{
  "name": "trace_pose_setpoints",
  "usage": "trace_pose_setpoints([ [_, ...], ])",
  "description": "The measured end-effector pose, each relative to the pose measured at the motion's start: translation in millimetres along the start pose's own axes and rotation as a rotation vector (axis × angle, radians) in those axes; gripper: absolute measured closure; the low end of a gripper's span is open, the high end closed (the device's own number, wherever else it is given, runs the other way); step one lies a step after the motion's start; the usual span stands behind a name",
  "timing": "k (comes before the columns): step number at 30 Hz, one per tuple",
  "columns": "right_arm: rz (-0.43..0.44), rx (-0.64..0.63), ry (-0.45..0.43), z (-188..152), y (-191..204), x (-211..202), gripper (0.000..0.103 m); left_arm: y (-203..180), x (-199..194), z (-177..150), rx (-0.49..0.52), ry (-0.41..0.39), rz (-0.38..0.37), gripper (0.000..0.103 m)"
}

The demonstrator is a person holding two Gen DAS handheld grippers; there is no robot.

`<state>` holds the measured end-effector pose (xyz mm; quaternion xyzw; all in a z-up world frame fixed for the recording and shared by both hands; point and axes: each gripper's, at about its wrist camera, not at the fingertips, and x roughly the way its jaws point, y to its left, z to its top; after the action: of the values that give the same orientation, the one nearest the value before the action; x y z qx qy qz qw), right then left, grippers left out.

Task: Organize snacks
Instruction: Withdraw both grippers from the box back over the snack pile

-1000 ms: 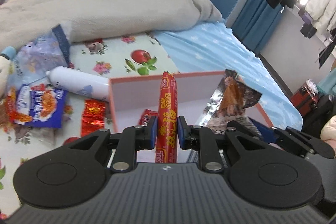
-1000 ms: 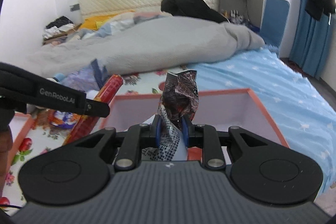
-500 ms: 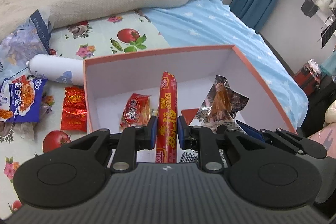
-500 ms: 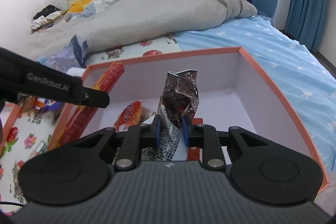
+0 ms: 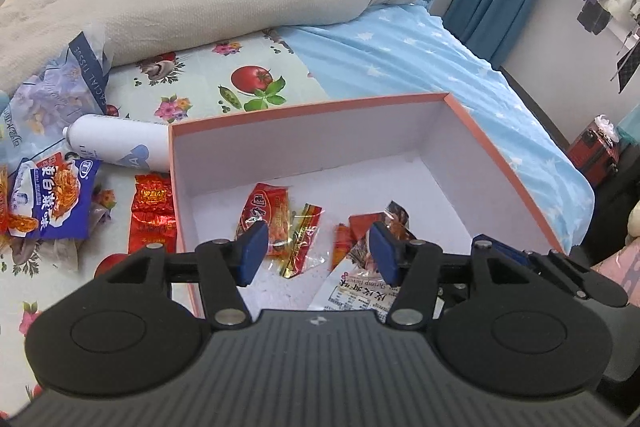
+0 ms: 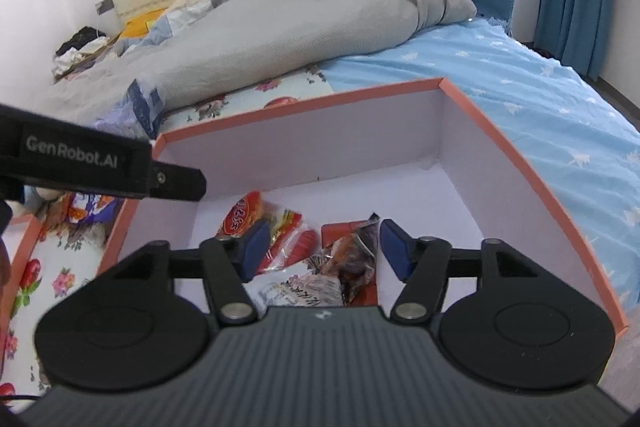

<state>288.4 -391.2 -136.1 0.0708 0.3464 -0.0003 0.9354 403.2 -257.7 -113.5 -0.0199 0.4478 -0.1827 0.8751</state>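
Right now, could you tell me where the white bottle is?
In the left wrist view, the white bottle lies on the floral sheet, against the orange box's left outer wall.

A: What does the left tool (image 5: 316, 253) look like?

B: A matte black plastic body, ribbed across the middle, with a round raised disc on either side. Two black linkage arms run forward, pinned with silver screws, and each ends in a flat blue pad (image 5: 253, 251). Its jaws are opening.

A: And the right tool (image 6: 322, 251)?

B: The same build: ribbed black housing, twin discs, silver pivot screws, blue pads (image 6: 394, 251), jaws opening as well. In its view the other tool's black finger carries white "GenRobot.AI" lettering and a small screw near the tip.
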Motion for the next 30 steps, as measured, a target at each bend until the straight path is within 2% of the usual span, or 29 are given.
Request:
trace_pose_setpoints([
  [12, 0.025, -0.019, -0.07, 8.8, 20.5, -36.8, 0.04, 7.3, -58.9, -7.9, -0.016, -0.08, -0.001, 0.041],
  [30, 0.104, -0.095, -0.18, 15.5, 85.6, -96.5, 0.04, 61.7, -165.0, -35.4, -0.055, -0.204, 0.024, 0.041],
])
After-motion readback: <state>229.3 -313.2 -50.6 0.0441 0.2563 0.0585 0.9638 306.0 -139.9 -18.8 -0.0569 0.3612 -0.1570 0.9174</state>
